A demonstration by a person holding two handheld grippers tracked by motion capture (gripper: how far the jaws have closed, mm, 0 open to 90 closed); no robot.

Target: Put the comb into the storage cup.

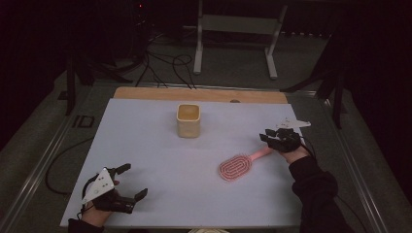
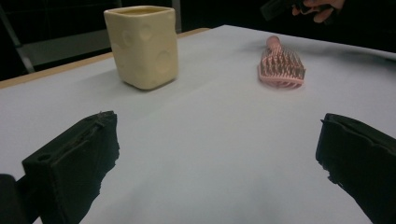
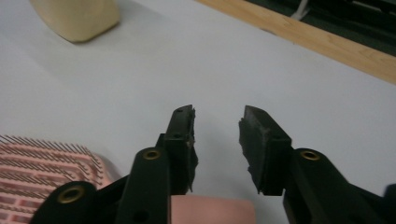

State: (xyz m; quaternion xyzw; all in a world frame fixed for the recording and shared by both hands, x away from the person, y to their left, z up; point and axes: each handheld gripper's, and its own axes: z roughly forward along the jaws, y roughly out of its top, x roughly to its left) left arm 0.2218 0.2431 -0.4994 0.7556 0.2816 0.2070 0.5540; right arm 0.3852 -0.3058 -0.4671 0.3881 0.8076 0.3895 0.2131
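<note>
Toward four o'clock on the white counter (image 1: 145, 145), a pink hairbrush (image 1: 235, 166) is lying bristles up, its paddle head pointing to seven o'clock and its handle running up toward one o'clock, where the right gripper (image 1: 273, 137) is sitting low over the handle's end. From the right gripper view, the two black jaws are standing a narrow gap apart with the counter showing between their tips, while the flat pink handle (image 3: 212, 210) is passing underneath them at the bottom edge and the brush head (image 3: 44, 170) is lying off to the lower left; whether the pads are pressing the handle I cannot tell, and the gap at the tips is staying clear of it. A person's dark sleeve (image 1: 313, 187) is reaching in from five o'clock behind this gripper. At seven o'clock the left gripper (image 1: 131, 182) is resting near the counter's front edge, its jaws spread wide with nothing between them, as the left gripper view is showing. A cream square ceramic cup (image 1: 188, 120) is standing upright near twelve o'clock, well apart from both grippers and from the hairbrush.
</note>
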